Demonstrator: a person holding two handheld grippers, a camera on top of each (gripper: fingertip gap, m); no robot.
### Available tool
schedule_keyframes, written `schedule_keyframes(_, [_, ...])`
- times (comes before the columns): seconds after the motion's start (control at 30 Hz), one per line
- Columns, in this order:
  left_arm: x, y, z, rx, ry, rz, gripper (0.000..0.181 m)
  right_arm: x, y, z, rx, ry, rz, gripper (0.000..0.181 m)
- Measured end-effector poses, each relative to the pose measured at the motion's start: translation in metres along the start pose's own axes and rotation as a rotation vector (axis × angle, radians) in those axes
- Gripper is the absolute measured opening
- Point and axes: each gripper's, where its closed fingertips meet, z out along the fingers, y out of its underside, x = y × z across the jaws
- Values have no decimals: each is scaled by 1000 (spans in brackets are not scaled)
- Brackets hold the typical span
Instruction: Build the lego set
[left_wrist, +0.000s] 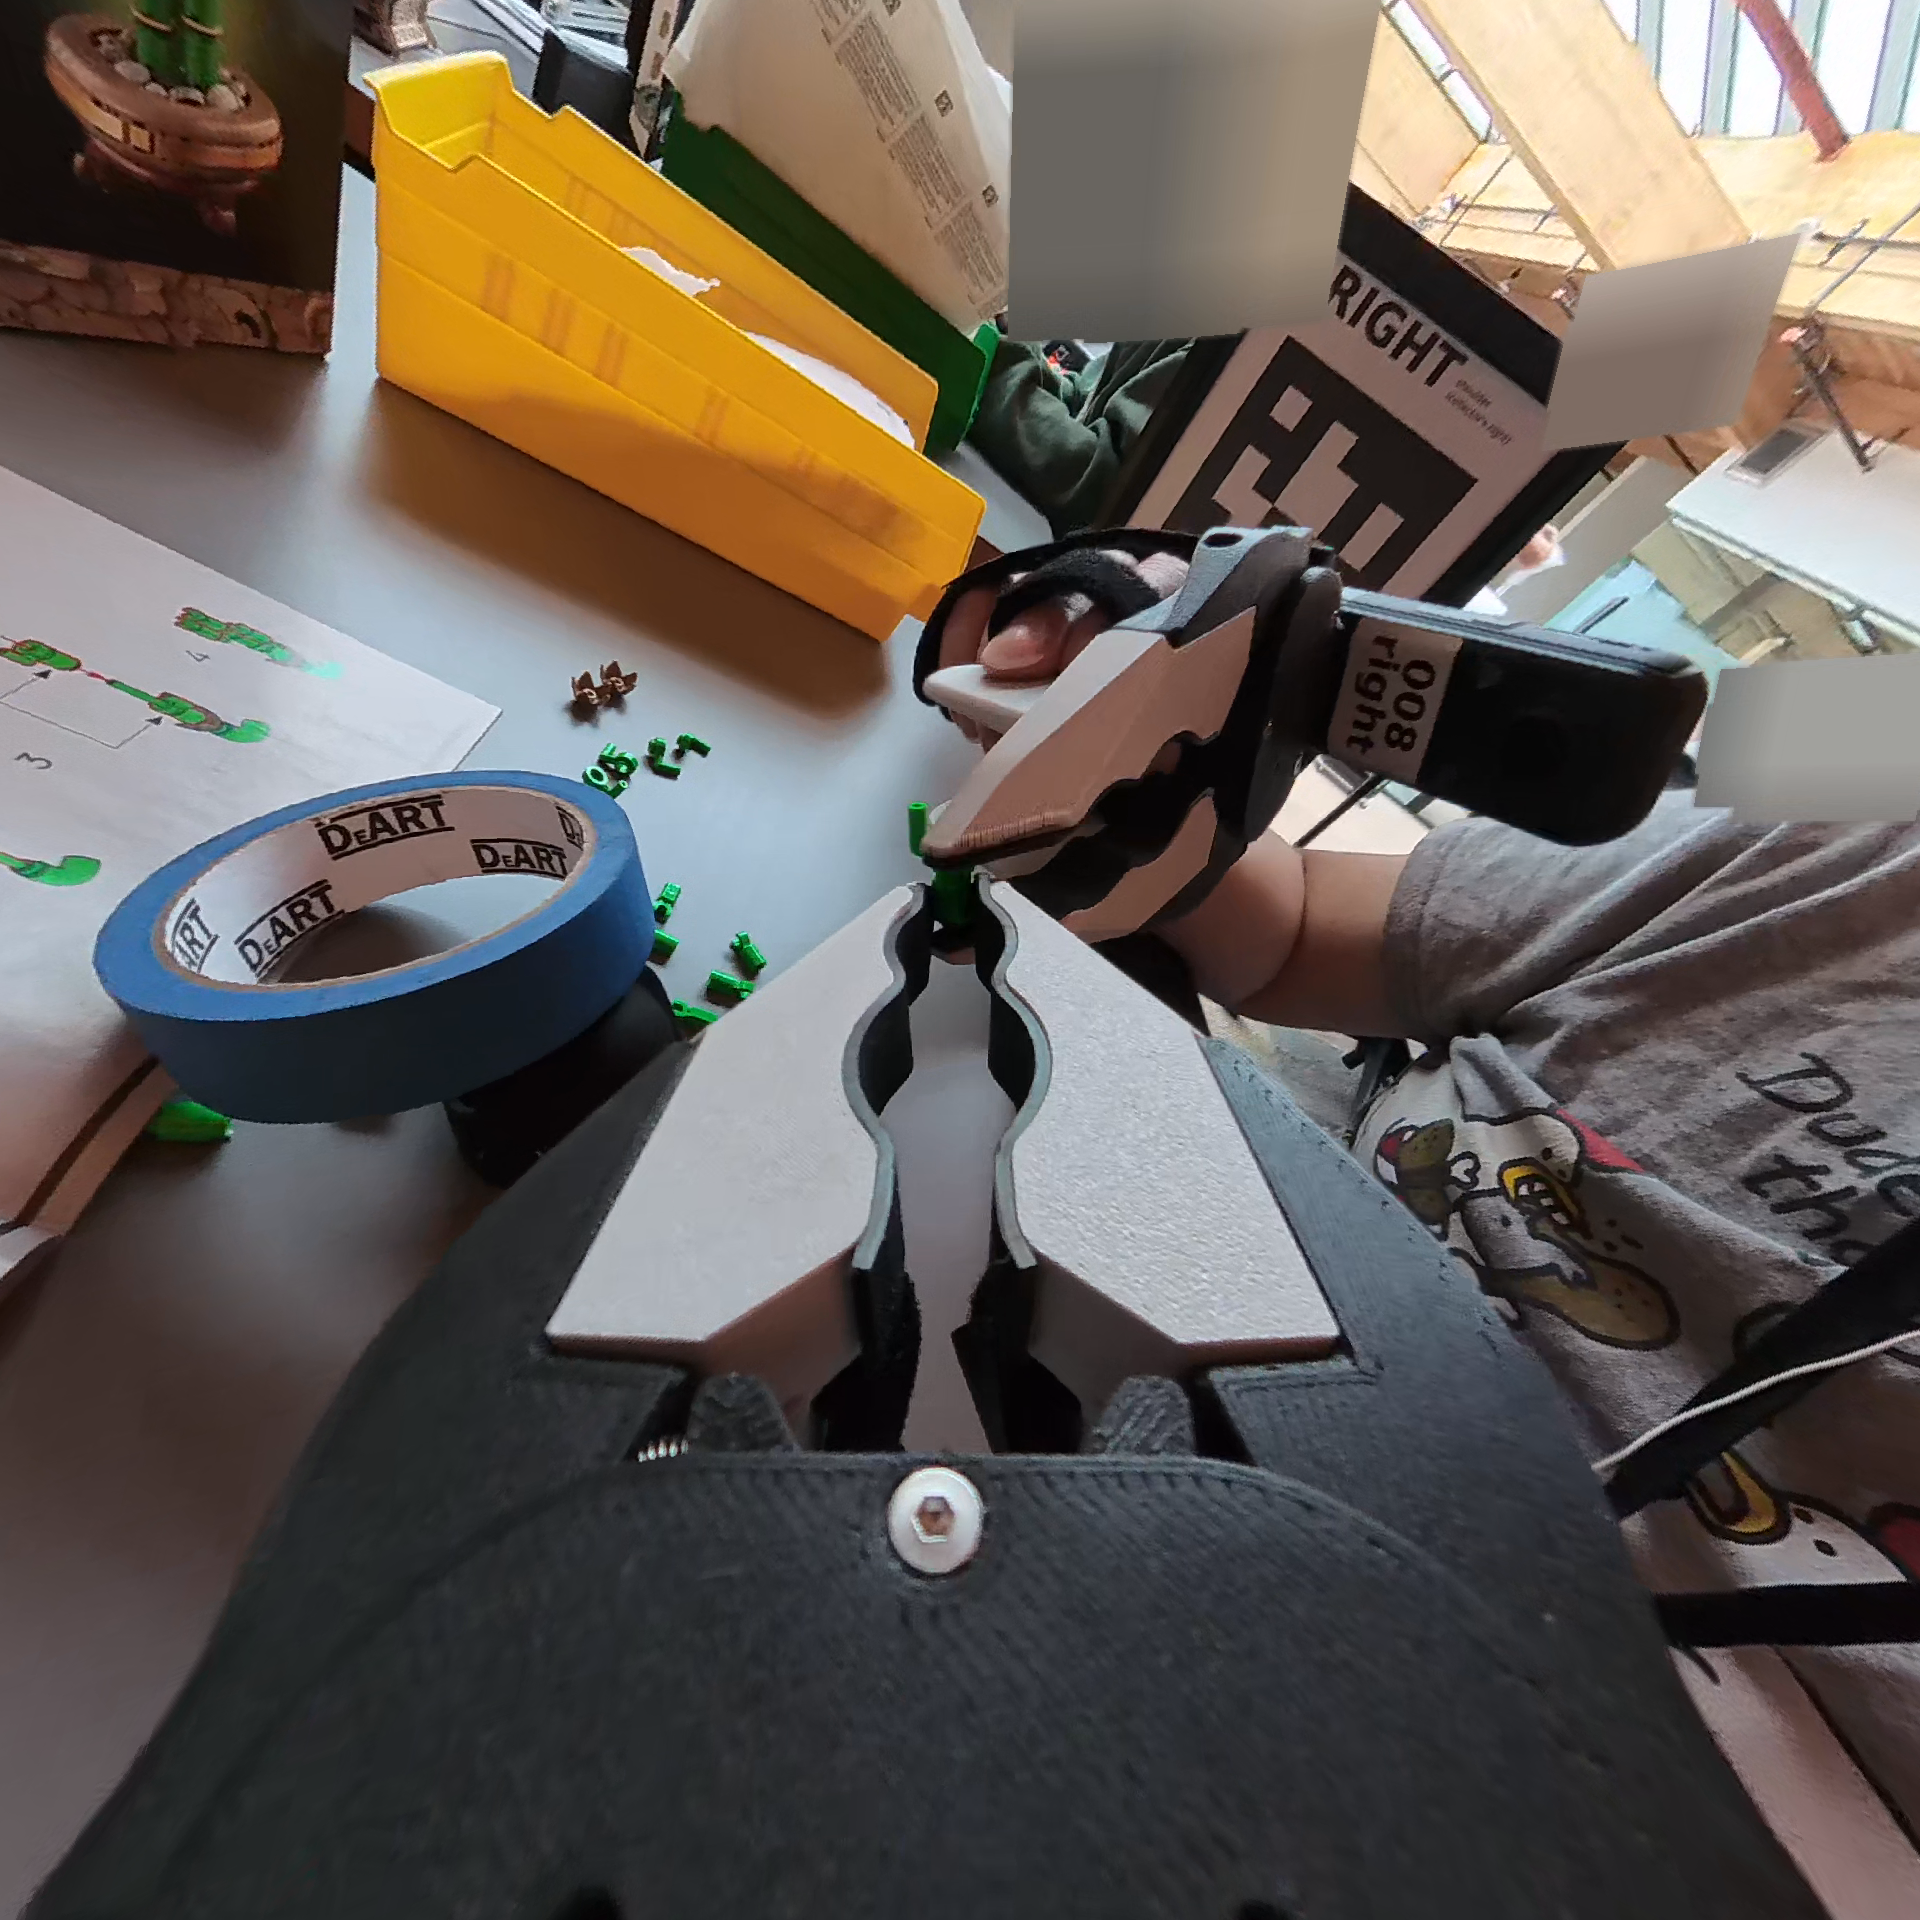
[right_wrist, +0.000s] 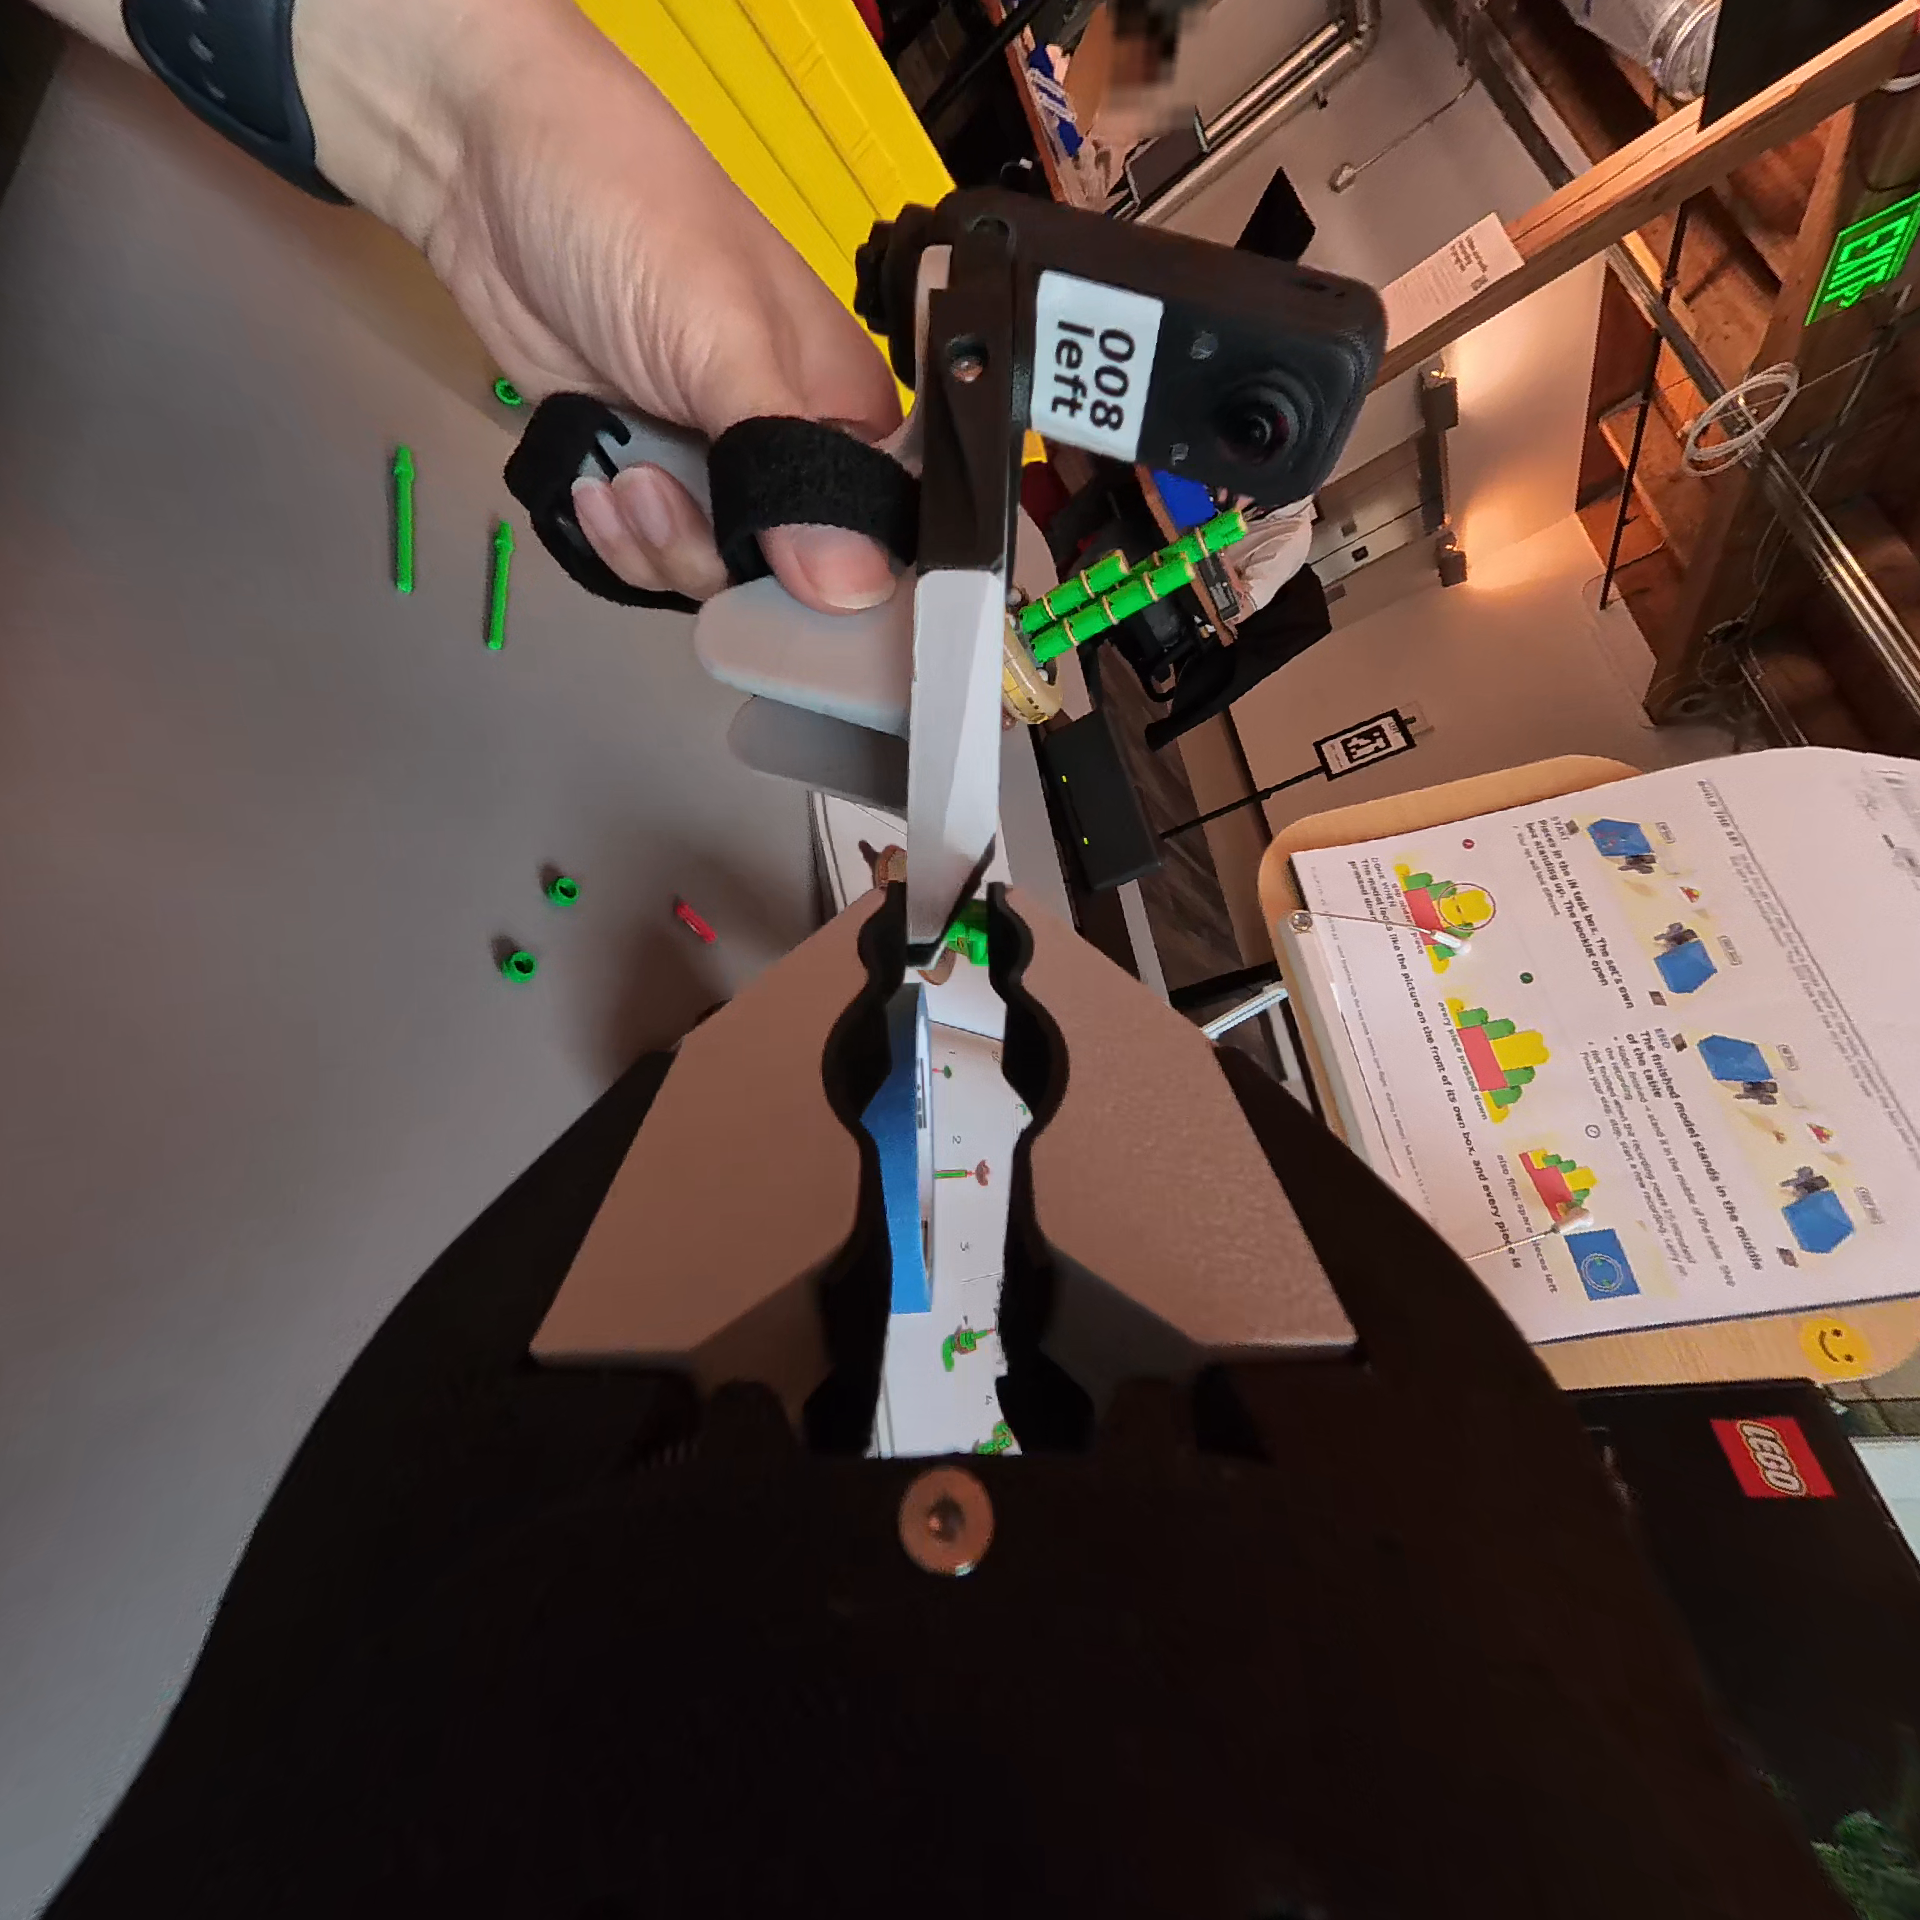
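Green piece: small green lego piece (left_wrist: 951, 896) pinched at the tips of both grippers, held above the counter (left_wrist: 312, 488)
Left gripper: left gripper (left_wrist: 948, 906) with jaws nearly together, clamped on the green lego piece at the very tips
Right gripper: right gripper (left_wrist: 971, 847) comes in from the right, angled down, jaws closed on the top of the same piece; a second green stud (left_wrist: 916, 828) shows just beside its tip
Right hand: right hand (left_wrist: 1029, 634), fingers through black straps on the trigger, forearm across a grey printed shirt
Left hand: left hand (right_wrist: 623, 260) seen from the right wrist view, two fingers in black loops, gripper pointing down
Loose parts: green lego bits (left_wrist: 717, 966) on the counter near the blue tape roll (left_wrist: 374, 935); brown pieces (left_wrist: 603, 688) further back
Paper: instruction sheet (left_wrist: 156, 727) under the tape roll
Bins: yellow bin (left_wrist: 644, 364) behind, green bin (left_wrist: 831, 229) beside it
Box: lego box (left_wrist: 166, 166) at the far left corner
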Motion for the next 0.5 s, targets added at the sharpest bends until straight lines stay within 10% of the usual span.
schedule_keyframes(0.5, [5,-3,-2,10,24,-8,5,2,-5,-1,12,-15,71,13])
